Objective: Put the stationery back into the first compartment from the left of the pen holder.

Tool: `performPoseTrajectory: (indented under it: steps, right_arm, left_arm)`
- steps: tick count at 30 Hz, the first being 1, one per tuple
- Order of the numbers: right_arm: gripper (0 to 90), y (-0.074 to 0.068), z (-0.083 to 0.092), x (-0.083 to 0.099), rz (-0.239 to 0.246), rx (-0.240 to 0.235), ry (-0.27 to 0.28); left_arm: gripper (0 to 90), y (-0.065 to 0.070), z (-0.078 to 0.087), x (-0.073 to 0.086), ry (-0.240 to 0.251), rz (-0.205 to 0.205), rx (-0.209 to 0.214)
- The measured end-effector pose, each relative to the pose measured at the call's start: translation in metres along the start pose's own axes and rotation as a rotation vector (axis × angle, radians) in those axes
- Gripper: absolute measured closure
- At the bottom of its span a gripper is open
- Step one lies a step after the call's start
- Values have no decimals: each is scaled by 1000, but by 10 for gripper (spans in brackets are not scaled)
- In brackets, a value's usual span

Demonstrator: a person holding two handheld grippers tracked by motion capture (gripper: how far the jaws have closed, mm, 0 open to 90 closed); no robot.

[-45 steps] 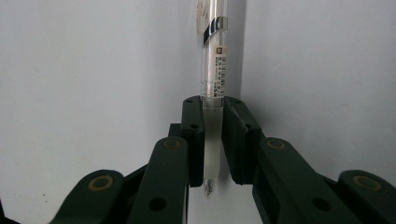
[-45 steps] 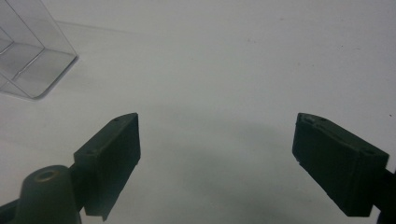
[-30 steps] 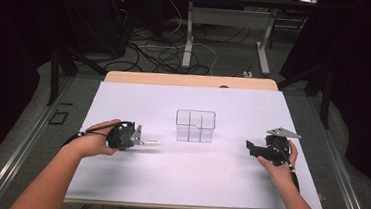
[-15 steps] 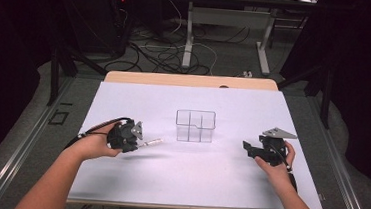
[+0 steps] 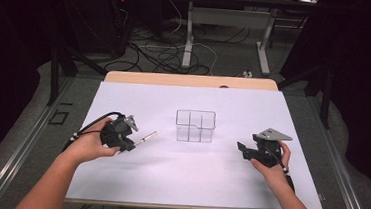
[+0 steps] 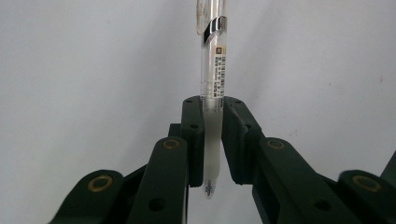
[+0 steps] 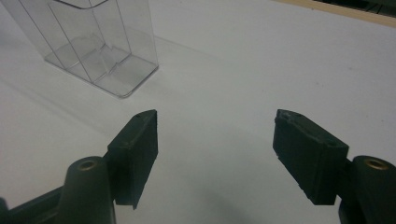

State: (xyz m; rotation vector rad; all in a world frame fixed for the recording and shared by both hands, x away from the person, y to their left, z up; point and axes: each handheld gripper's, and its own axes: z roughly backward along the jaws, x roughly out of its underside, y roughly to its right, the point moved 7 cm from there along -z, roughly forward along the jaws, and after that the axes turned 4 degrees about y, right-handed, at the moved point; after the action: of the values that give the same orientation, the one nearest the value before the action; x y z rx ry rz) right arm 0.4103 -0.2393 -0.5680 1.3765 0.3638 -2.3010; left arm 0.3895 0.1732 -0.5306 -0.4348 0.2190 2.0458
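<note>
My left gripper (image 5: pixel 133 141) is shut on a clear pen (image 5: pixel 147 136) at the left of the white table. The pen's free end points right, toward the clear plastic organizer (image 5: pixel 195 126). In the left gripper view the pads (image 6: pixel 194 140) clamp the pen (image 6: pixel 212 70) near its frosted grip, just above the table. My right gripper (image 5: pixel 242 150) rests at the right and points left at the organizer (image 7: pixel 93 42). Its jaws have just closed partway but stand open (image 7: pixel 215 140) with nothing between them.
The organizer has several empty compartments and stands mid-table on the white sheet (image 5: pixel 192 185). A wooden table edge (image 5: pixel 190 81) runs behind the sheet. Beyond it are cables and desk legs on the floor (image 5: pixel 177 58).
The left gripper has risen slightly with the pen, which is now tilted clear of the table. The right hand has stayed almost in place.
</note>
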Motion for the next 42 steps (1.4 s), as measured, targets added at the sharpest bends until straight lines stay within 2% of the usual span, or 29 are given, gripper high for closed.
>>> performPoseTrajectory:
  steps: [1,4,5,6,9,10,14,17,20,27,28,31,35,39,42]
  right_arm:
    - [309,0,0,0,1,0,-1]
    - [309,0,0,0,7,5,-7]
    - [309,-1,0,0,8,0,-9]
    - [308,-2,0,0,7,-9,-8]
    - [299,-5,0,0,16,-17,-26]
    - [291,-7,0,0,35,-35,-31]
    - [291,-15,0,-2,107,-30,-37]
    - [292,-23,0,-3,172,-36,-49]
    - [312,-29,0,-6,224,-44,-26]
    - [351,-36,5,-14,271,-66,-8]
    - [352,-37,5,-15,265,-70,-5]
    - [370,-41,6,-16,298,-80,-19]
    - [396,-48,4,-15,385,-113,-26]
    - [403,-56,3,-15,475,-145,-39]
    - [403,-63,3,-17,525,-153,-20]
  left_arm:
    - [793,0,1,0,5,12,-7]
    - [793,2,4,-2,8,56,6]
    - [793,5,4,-4,11,95,17]
    - [793,7,5,-5,10,115,29]
    - [793,12,4,-11,20,134,70]
    - [793,14,3,-14,22,133,80]
    - [793,21,1,-22,18,137,125]
    - [793,26,0,-31,33,146,154]
    - [793,30,-1,-39,37,146,165]
    - [793,41,-5,-58,51,135,203]
    - [793,43,-5,-60,43,121,211]
    - [793,48,-8,-68,32,99,225]
    - [793,53,-12,-77,27,77,235]
    - [793,57,-17,-84,17,73,246]
    - [793,60,-21,-89,23,78,260]
